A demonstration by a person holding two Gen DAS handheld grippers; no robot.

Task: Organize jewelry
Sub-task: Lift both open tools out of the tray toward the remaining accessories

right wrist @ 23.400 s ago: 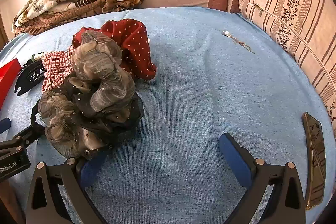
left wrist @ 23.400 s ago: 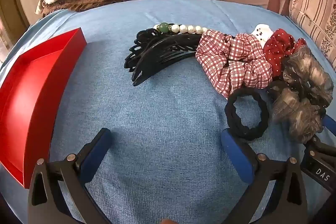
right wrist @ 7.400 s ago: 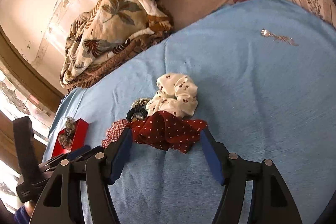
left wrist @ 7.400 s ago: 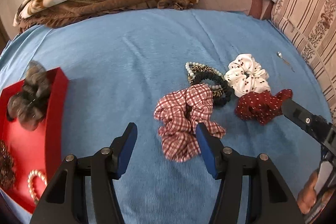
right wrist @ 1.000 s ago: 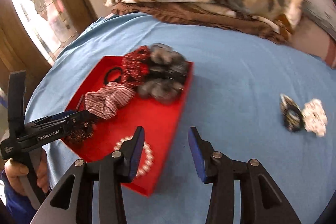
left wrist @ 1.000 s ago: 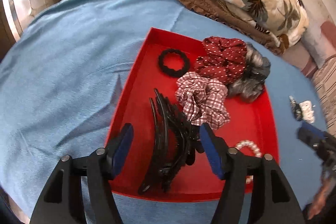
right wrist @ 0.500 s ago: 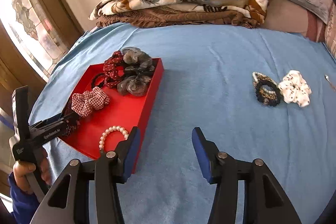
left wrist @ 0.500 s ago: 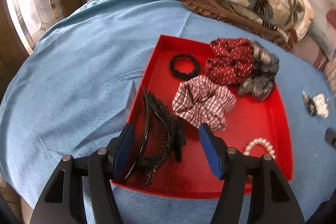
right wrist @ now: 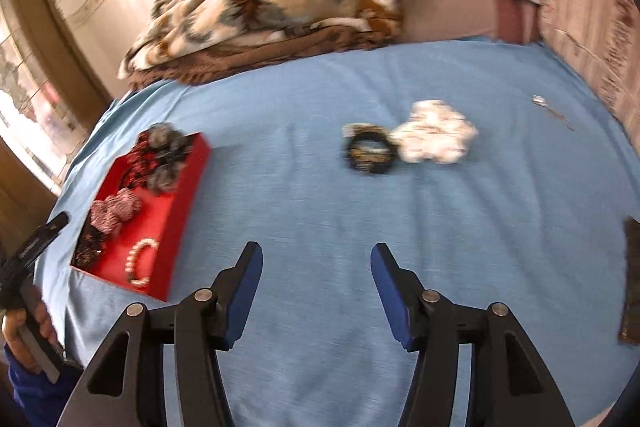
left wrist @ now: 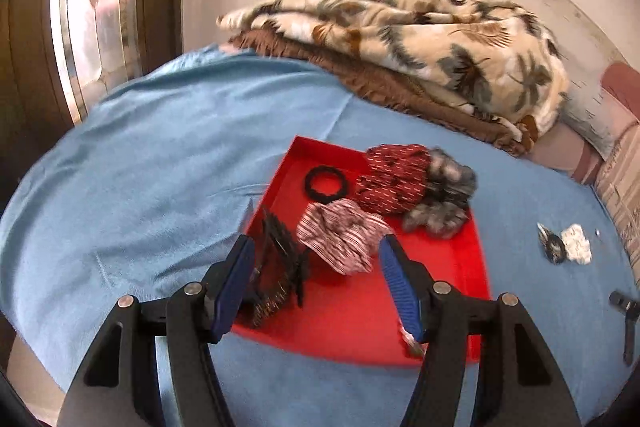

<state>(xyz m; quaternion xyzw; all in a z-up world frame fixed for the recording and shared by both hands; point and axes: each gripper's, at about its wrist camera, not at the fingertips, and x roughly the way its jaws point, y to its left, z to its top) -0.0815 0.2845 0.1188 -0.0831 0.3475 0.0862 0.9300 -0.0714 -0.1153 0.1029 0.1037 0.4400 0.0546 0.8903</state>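
A red tray (left wrist: pixel 360 323) on the blue bed holds a plaid scrunchie (left wrist: pixel 342 237), a red dotted scrunchie (left wrist: pixel 392 179), a grey scrunchie (left wrist: pixel 444 203), a black hair tie (left wrist: pixel 326 184) and black claw clips (left wrist: pixel 280 263). My left gripper (left wrist: pixel 316 283) is open and empty above the tray's near part. The right wrist view shows the tray (right wrist: pixel 160 227) with a pearl bracelet (right wrist: pixel 140 263) at left. A white scrunchie (right wrist: pixel 434 137) and a dark beaded band (right wrist: pixel 370 149) lie on the sheet ahead of my open, empty right gripper (right wrist: pixel 316 287).
A leaf-print blanket (left wrist: pixel 400 39) lies piled at the bed's far side. A striped pillow (right wrist: pixel 592 27) sits at the right. A small silver chain (right wrist: pixel 554 109) lies far right. A dark flat object (right wrist: pixel 632 279) lies at the right edge. The left gripper's handle (right wrist: pixel 28 267) shows at left.
The left gripper has pulled up and back from the tray. The right gripper has swung right, from the tray toward the white scrunchie and beaded band. Both stay open.
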